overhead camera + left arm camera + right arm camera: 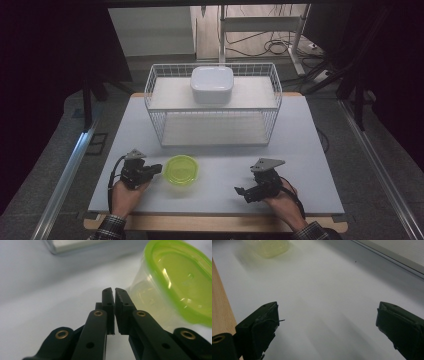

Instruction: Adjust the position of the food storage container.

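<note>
Box [212, 84] on rack [274, 95] shelf; container [181, 170] before rack, between both grippers.

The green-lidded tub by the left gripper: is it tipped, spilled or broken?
Nothing stands out. The tub stands upright on the table with its lid on, nothing spilled around it. The left gripper is shut beside it, not holding it. The white box sits squarely on the wire rack.

My pale grey table [300, 150] carries a white wire basket shelf [213, 125] toward the back and a green-lidded clear container [181, 170] near my edge.
</note>
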The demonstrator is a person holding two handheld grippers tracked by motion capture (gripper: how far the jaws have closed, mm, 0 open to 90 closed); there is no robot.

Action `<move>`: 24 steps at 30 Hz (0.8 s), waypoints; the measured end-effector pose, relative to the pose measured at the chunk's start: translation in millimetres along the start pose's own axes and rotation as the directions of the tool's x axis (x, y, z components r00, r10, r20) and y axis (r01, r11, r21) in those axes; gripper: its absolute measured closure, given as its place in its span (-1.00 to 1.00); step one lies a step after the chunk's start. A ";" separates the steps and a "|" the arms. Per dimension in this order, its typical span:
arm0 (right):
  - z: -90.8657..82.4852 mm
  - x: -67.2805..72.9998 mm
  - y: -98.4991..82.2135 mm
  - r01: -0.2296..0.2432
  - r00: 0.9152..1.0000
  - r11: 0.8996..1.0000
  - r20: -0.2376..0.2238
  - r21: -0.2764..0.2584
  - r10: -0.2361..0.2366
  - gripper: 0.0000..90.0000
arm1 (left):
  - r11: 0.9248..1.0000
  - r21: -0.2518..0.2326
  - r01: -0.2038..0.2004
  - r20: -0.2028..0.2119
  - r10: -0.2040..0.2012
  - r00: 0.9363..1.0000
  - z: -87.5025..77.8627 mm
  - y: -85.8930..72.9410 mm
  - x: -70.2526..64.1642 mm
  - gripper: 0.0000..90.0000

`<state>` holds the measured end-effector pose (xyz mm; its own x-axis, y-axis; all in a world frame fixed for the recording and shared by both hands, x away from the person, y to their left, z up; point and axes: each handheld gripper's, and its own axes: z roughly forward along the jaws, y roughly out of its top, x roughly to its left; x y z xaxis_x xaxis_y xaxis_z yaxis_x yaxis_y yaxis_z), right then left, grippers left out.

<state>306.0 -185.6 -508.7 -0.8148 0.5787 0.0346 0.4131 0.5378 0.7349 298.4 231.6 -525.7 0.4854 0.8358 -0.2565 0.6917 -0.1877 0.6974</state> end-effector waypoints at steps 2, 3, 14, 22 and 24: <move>0.1 0.1 0.0 0.001 1.000 1.000 0.001 0.000 -0.001 -0.89 | 1.000 0.005 -0.015 0.005 0.015 1.000 1.8 1.4 -3.2 0.94; 0.1 0.1 0.0 0.000 1.000 1.000 0.001 0.001 0.000 -0.89 | 1.000 0.009 -0.024 0.007 0.024 1.000 2.9 2.0 -4.9 0.95; 1.0 0.0 -0.5 0.000 1.000 1.000 0.000 0.007 0.000 -0.89 | 0.997 0.060 -0.055 0.059 0.051 0.997 15.7 0.8 -16.2 0.99; 1.6 -0.2 -0.9 0.000 1.000 1.000 0.002 0.013 0.000 -0.89 | 0.993 0.089 -0.083 0.101 0.074 0.992 24.1 0.4 -29.5 0.99; 1.8 -0.2 -0.9 0.000 1.000 1.000 0.002 0.014 0.000 -0.89 | 0.992 0.091 -0.092 0.115 0.081 0.990 25.8 0.7 -33.6 0.99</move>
<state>306.5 -185.1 -510.6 -0.8141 0.5798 0.0329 0.4185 0.5463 0.7256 296.4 190.0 -533.8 0.5982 0.7532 -0.2738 0.6896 -0.3097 0.6546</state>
